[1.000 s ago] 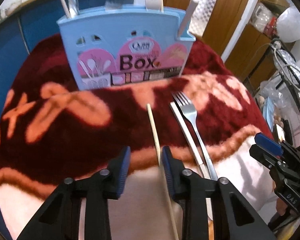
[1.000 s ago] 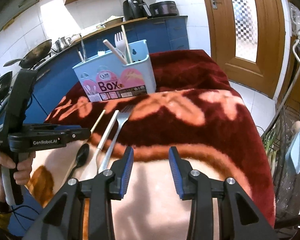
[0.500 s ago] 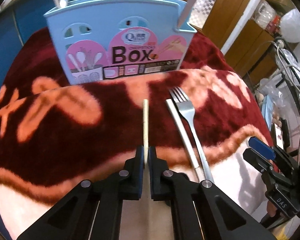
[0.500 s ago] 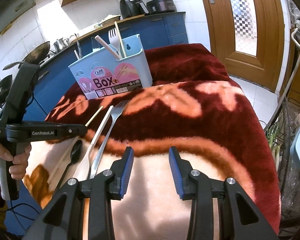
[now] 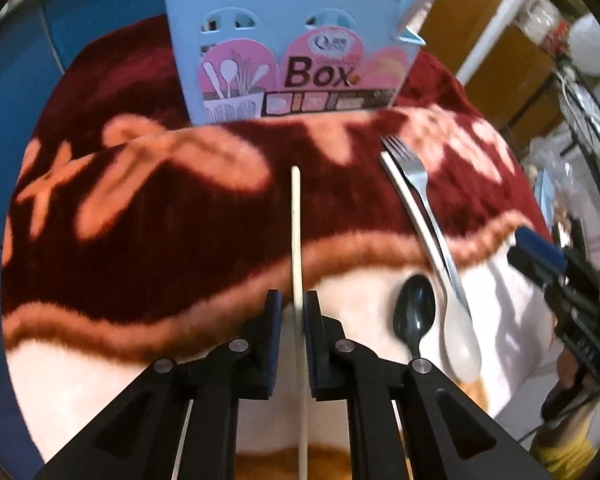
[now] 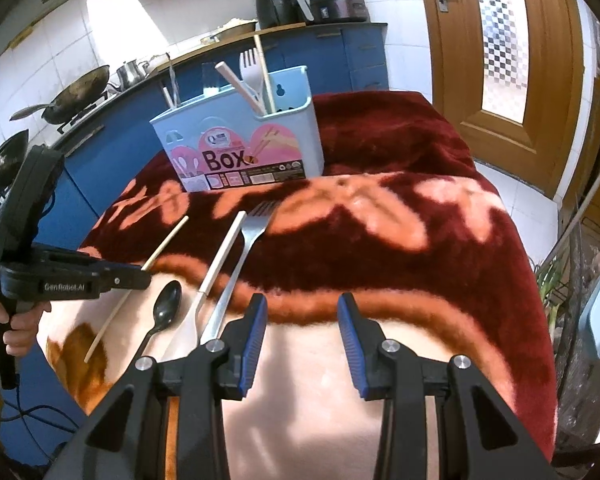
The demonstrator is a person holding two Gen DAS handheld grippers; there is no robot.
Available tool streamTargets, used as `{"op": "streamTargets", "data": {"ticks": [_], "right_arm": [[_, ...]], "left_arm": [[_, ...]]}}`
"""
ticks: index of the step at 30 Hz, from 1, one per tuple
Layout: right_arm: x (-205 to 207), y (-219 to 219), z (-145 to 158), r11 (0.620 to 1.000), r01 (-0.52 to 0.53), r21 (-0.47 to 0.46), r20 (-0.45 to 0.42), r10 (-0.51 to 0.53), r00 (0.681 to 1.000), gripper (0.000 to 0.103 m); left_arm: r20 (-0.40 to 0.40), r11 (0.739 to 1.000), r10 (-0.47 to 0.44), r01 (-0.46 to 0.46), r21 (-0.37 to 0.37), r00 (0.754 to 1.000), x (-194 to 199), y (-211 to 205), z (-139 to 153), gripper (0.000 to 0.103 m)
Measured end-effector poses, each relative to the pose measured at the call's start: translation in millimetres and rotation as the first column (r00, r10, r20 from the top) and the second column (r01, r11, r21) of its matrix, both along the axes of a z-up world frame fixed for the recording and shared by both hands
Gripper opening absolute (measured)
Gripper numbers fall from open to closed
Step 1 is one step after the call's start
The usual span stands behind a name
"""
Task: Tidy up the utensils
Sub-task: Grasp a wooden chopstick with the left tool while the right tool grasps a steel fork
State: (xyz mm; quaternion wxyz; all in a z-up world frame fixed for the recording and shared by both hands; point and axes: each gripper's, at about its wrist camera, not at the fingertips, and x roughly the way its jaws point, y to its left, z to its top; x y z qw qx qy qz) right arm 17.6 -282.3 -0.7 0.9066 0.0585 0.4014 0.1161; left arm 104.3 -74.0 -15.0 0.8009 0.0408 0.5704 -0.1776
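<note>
Closest in, left gripper [image 5: 293,316] is nearly closed, its pads pinching a wooden chopstick [image 5: 296,232] that runs straight forward between them, tip pointing at the box. From the right wrist view the same chopstick [image 6: 165,242] angles up off the blanket while the left tool body, lettered "GenRobot.AI", is held roughly level by a bare hand [image 6: 14,326] wrapped round its handle at the left edge. Right gripper [image 6: 302,338] hovers wide open over the pale part of the blanket [image 6: 380,248], blue pads well apart, nothing between them. Just left of it lie a black spoon [image 6: 168,306], a white-handled utensil [image 6: 216,268] and a metal fork [image 6: 246,246], side by side, handles toward the camera, fork tines toward the box. The blanket is dark red with orange flower shapes. Further back stands the light blue utensil holder [image 6: 236,152], upright on the blanket, its pink label reading "Box"; smaller print there is too small to read. It already holds a white plastic fork, chopsticks and other handles. Behind it runs a blue counter [image 6: 332,52] with woks, a kettle and two dark appliances, and a wooden door [image 6: 500,60] on the right.
</note>
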Motion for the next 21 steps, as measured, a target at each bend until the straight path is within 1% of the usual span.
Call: {"op": "streamTargets", "data": {"ticks": [2, 4, 7, 8, 10, 13, 15, 17, 21], "right_arm": [[3, 4, 2, 1.0, -0.012, -0.007, -0.009, 0.012, 1.0, 0.04], [6, 8, 3, 1.0, -0.024, -0.012, -0.022, 0.024, 0.999, 0.04], [14, 16, 5, 0.998, -0.049, -0.026, -0.048, 0.048, 0.998, 0.04], [17, 19, 5, 0.998, -0.059, -0.03, -0.057, 0.057, 0.997, 0.04], [24, 24, 5, 0.997, -0.073, -0.038, -0.08, 0.07, 0.994, 0.04], [34, 32, 2, 0.994, -0.098, -0.049, -0.127, 0.091, 0.988, 0.04], [42, 38, -2, 0.991, -0.123, -0.05, -0.168, 0.113, 0.979, 0.037], [50, 44, -4, 0.988, -0.148, -0.051, -0.21, 0.134, 0.969, 0.033], [65, 57, -9, 0.982, -0.173, -0.075, -0.289, 0.145, 0.946, 0.029]], "left_arm": [[-0.02, 1.0, -0.009, 0.009, 0.003, 1.0, 0, 1, -1, 0.011], [-0.038, 1.0, -0.011, 0.01, -0.009, 0.999, 2, 4, -2, 0.011], [-0.055, 0.999, 0.005, -0.007, -0.047, 0.998, 4, 11, -3, 0.01], [-0.049, 0.998, 0.004, -0.007, -0.059, 0.999, 4, 15, -2, 0.007], [-0.037, 0.996, 0.02, -0.023, -0.089, 0.999, 2, 22, -3, 0.004], [-0.017, 0.987, 0.049, -0.051, -0.153, 0.999, -3, 32, -4, 0.004], [0.008, 0.98, 0.069, -0.066, -0.189, 0.998, -6, 39, -3, 0.004], [0.033, 0.973, 0.088, -0.079, -0.215, 0.996, -8, 43, -1, 0.004], [0.085, 0.959, 0.126, -0.099, -0.267, 0.988, -13, 60, 4, 0.004]]}}
